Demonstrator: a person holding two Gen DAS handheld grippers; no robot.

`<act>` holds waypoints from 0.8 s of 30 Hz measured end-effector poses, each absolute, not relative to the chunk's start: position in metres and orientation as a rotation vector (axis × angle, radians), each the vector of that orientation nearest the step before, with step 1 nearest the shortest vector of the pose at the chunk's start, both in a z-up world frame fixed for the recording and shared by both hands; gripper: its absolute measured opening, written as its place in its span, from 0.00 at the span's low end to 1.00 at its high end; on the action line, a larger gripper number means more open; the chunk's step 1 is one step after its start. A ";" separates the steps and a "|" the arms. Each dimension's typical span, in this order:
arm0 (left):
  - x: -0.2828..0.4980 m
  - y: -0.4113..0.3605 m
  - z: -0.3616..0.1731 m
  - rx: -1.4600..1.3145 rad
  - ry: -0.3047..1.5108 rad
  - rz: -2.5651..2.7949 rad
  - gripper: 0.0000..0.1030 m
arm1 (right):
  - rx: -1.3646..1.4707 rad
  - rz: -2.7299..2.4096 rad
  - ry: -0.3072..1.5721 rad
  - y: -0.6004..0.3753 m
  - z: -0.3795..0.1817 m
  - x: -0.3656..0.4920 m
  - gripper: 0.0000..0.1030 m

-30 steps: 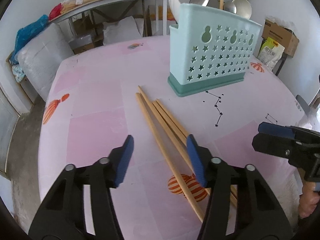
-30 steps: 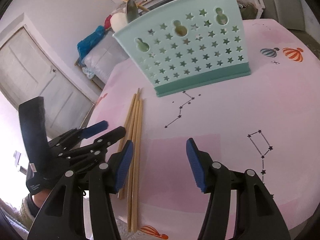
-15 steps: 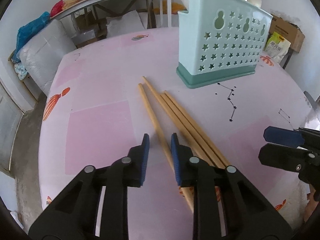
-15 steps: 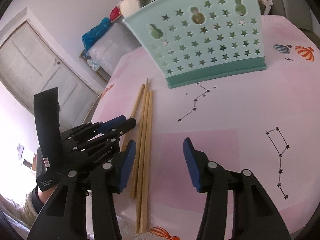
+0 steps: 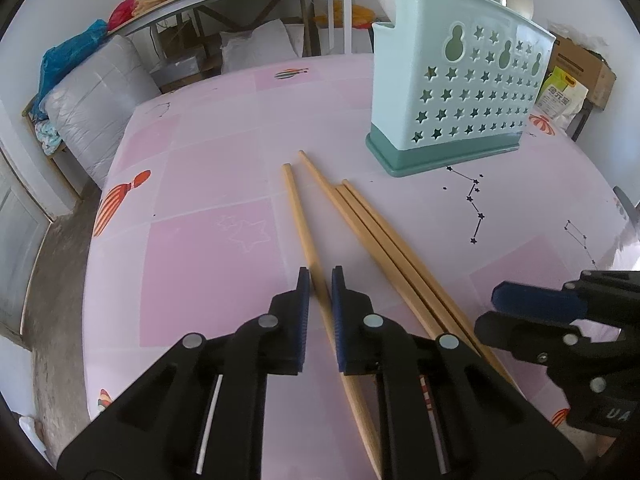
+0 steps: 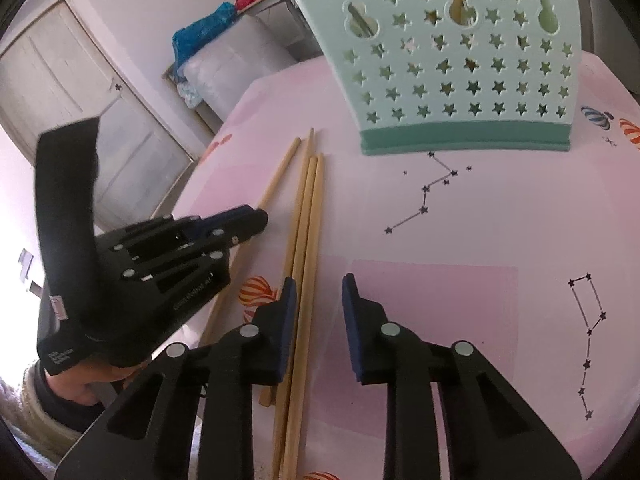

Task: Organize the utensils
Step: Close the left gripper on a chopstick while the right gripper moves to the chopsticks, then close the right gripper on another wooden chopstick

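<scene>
4 long wooden chopsticks on the round pink balloon-and-constellation print tablecloth, all flat, pointing toward the mint-green star-perforated plastic utensil holder. Holder stands upright at the far side of the table, well apart from the chopstick tips; spoons + 1 wooden stick poke out the top, count unclear.

Layout: 1 lone chopstick on the left, slightly splayed off. The other 3 = bundle of three chopsticks, lying side by side, touching.

L gripper: black w/ blue pads, jaws have just been closing, now narrow, lone chopstick runs between the pads. Pads look on it or nearly so; can't confirm firm contact.

R gripper: same build, jaws have just been closing, gap moderate. Rightmost stick of the bundle sits just inside the left pad; right pad clear of it, so no grip.

R wrist view also shows the L gripper low over the lone stick, w/ a hand and knit cuff behind it.
</scene>
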State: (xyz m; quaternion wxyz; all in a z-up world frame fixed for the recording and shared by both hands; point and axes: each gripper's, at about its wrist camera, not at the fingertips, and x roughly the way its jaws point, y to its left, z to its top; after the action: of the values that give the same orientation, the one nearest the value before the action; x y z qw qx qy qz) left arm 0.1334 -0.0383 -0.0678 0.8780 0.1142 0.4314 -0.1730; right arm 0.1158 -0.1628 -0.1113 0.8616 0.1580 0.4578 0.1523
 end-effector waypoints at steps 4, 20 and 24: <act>0.134 -0.038 -0.068 0.235 0.899 -0.361 0.09 | 0.309 0.318 0.965 -0.159 -0.113 0.117 0.18; 0.135 -0.037 -0.068 0.232 0.899 -0.358 0.09 | 0.161 0.275 0.968 -0.141 -0.111 0.132 0.07; 0.134 -0.037 -0.068 0.238 0.896 -0.357 0.09 | 0.179 0.275 0.966 -0.145 -0.111 0.132 0.07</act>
State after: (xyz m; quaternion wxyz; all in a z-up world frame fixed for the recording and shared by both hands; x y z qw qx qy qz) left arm 0.1344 -0.0371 -0.0681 0.8791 0.1143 0.4298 -0.1713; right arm 0.1318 -0.1454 -0.1108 0.8727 0.0858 0.4624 0.1317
